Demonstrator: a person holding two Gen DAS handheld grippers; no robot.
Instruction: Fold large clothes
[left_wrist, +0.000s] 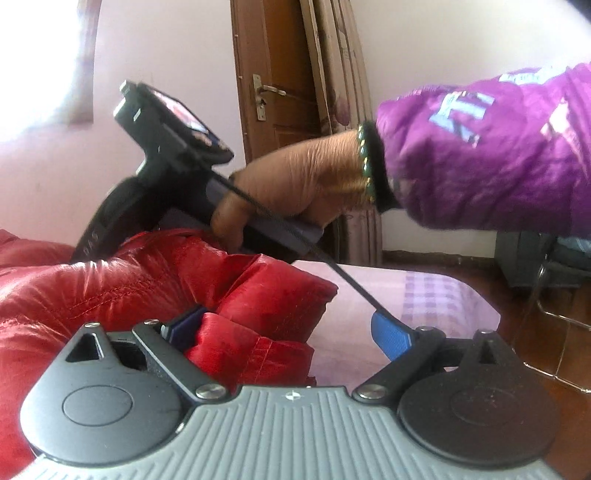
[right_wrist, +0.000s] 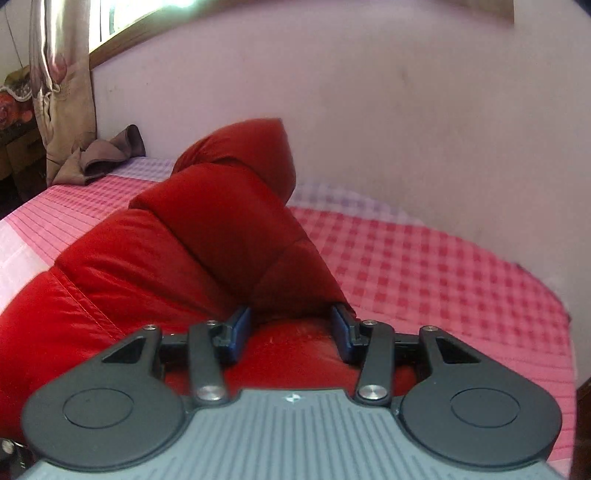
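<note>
A shiny red puffer jacket lies bunched on a pink checked bed. In the left wrist view my left gripper is wide open, with a fold of the jacket against its left blue pad and the right pad over bare sheet. In the right wrist view the jacket rises in a puffy ridge, and my right gripper has its jaws closed in on a thick fold of it. The right gripper's body, held by a hand in a purple sleeve, presses into the jacket from above.
A brown wooden door stands behind the bed. A wire rack and dark floor lie at the right. A brown cloth lies at the bed's far left corner by a curtain. A pale wall borders the bed.
</note>
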